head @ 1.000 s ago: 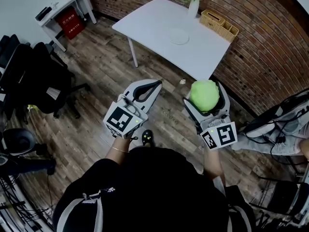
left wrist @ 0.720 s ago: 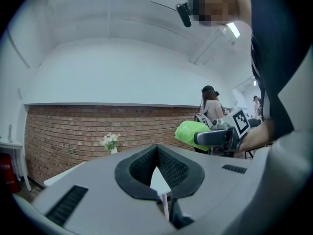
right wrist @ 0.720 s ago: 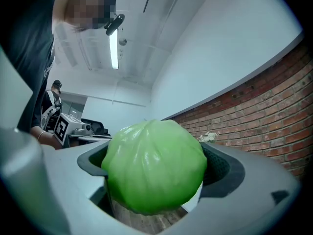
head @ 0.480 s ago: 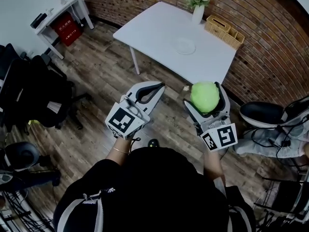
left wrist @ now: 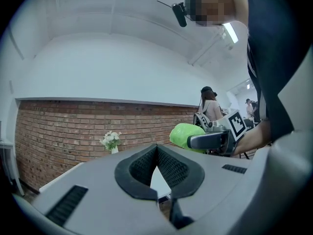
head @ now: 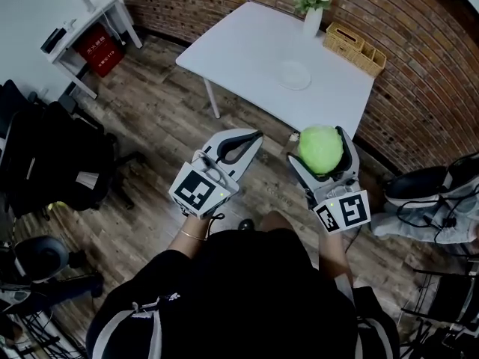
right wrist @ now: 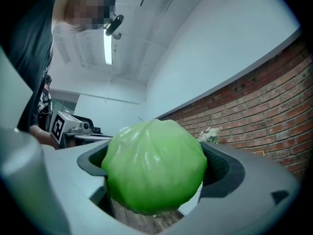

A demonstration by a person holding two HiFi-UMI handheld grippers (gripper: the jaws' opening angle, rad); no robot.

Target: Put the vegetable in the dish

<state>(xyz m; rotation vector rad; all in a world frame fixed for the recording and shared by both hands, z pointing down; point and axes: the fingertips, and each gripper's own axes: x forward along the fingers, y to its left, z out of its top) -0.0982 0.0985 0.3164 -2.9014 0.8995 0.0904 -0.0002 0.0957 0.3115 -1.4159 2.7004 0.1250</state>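
Right gripper view: your right gripper (right wrist: 161,158) clamped the cabbage (right wrist: 152,173), left gripper (left wrist: 157,153) closed empty; grip needed holding firm until over the dish (head: 293,74)

Ahead of me: white table (head: 247,51) against brick wall (head: 426,88). Vase of white flowers (head: 313,13) at its far edge, wicker basket (head: 355,49) just beside. Red box (head: 99,51) under side desk (head: 90,15). Black office chair (head: 52,163) on my left.

A white table (head: 239,43) stands on the wooden floor (head: 153,118). On it – a pale round dish (head: 294,75) toward its right half, with a white vase of flowers (head: 313,17) and a wicker basket (head: 355,48) along the far edge. A black office chair (head: 52,163) stands on the floor, well apart from the table.
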